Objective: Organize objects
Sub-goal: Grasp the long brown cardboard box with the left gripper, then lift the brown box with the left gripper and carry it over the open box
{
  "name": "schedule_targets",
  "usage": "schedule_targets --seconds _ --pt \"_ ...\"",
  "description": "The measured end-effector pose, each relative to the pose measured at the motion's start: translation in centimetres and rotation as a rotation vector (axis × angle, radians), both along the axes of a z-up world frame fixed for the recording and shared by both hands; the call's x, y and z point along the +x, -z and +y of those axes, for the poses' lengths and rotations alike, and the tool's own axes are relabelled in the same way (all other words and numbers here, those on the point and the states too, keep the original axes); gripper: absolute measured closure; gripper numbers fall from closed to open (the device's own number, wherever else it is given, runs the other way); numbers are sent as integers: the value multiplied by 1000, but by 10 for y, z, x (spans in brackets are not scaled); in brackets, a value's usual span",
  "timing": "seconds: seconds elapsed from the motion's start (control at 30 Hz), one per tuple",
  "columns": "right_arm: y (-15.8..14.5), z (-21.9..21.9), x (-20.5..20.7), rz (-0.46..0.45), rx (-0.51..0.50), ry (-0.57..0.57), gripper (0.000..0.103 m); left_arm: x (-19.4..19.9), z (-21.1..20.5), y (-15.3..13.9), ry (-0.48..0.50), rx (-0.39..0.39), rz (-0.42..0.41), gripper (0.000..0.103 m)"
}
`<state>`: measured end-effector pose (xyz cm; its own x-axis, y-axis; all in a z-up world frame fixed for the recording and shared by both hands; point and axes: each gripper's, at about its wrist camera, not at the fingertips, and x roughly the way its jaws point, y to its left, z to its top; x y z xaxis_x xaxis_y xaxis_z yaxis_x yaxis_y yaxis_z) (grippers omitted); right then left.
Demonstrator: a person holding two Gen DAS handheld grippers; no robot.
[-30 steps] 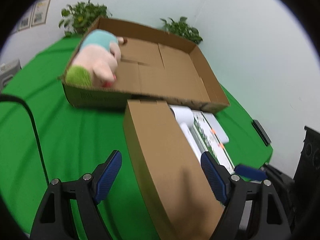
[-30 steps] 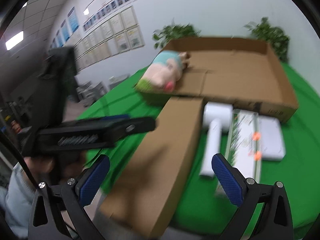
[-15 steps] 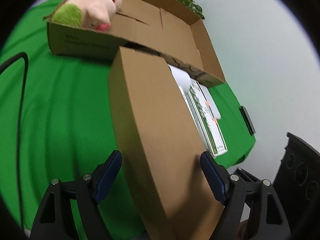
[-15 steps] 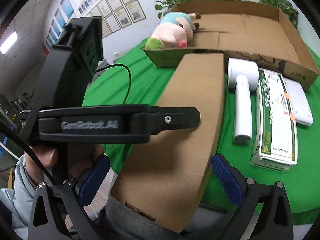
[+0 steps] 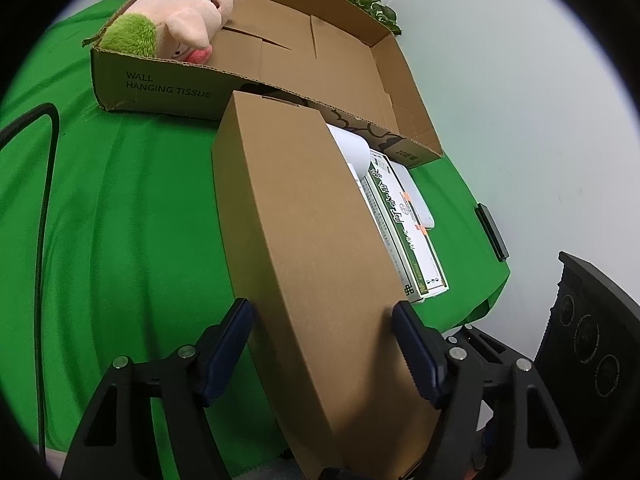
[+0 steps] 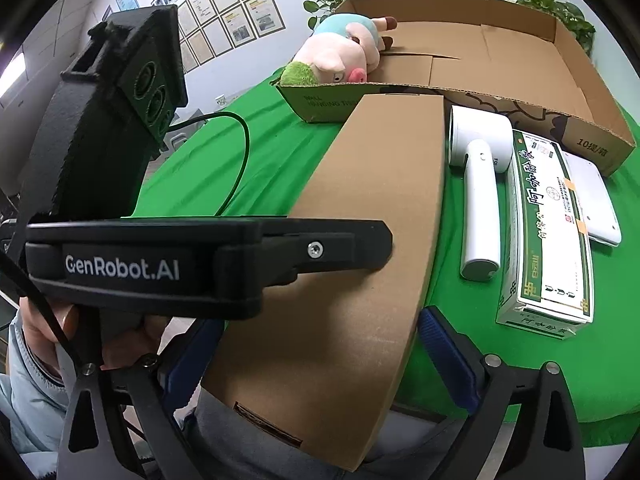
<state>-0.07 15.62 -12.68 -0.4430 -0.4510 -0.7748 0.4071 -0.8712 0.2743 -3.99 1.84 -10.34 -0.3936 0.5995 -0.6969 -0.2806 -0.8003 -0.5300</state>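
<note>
A long brown cardboard box (image 5: pixel 304 240) lies lengthwise on the green table, its near end sticking out over the front edge. My left gripper (image 5: pixel 320 308) straddles it. Its jaws are closing, and the blue pads (image 5: pixel 228 336) stand right at the box's two long sides. My right gripper (image 6: pixel 316 320) straddles the same box (image 6: pixel 360 240) nearer its end, jaws wide and closing, with one pad (image 6: pixel 448 360) just off the right side. The left gripper's body (image 6: pixel 160 264) hides part of the box. A plush pig (image 5: pixel 180 20) lies in the open carton (image 5: pixel 320 52).
Right of the box lie a white handheld device (image 6: pixel 480 184), a green-and-white packet (image 6: pixel 548 232) and a flat white item (image 6: pixel 596 200). A black cable (image 5: pixel 44 184) crosses the cloth at left. A person's hand (image 6: pixel 40 320) holds the left gripper. Plants stand behind the carton.
Both grippers have come down over the brown box and tilted downward. Both pairs of jaws have narrowed around the box, the left pair more.
</note>
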Motion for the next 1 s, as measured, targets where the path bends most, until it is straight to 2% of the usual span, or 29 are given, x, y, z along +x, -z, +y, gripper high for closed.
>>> schedule_targets --seconds 0.13,0.43,0.73,1.0 --pt "0 0 1 2 -3 5 7 6 -4 -4 -4 -6 11 38" --pt "-10 2 3 48 -27 21 7 17 -3 -22 -11 -25 72 39" --pt "-41 5 7 147 -33 28 7 16 -4 -57 -19 -23 160 39" --pt "-78 7 -12 219 -34 46 7 -7 -2 -93 -15 -19 236 39"
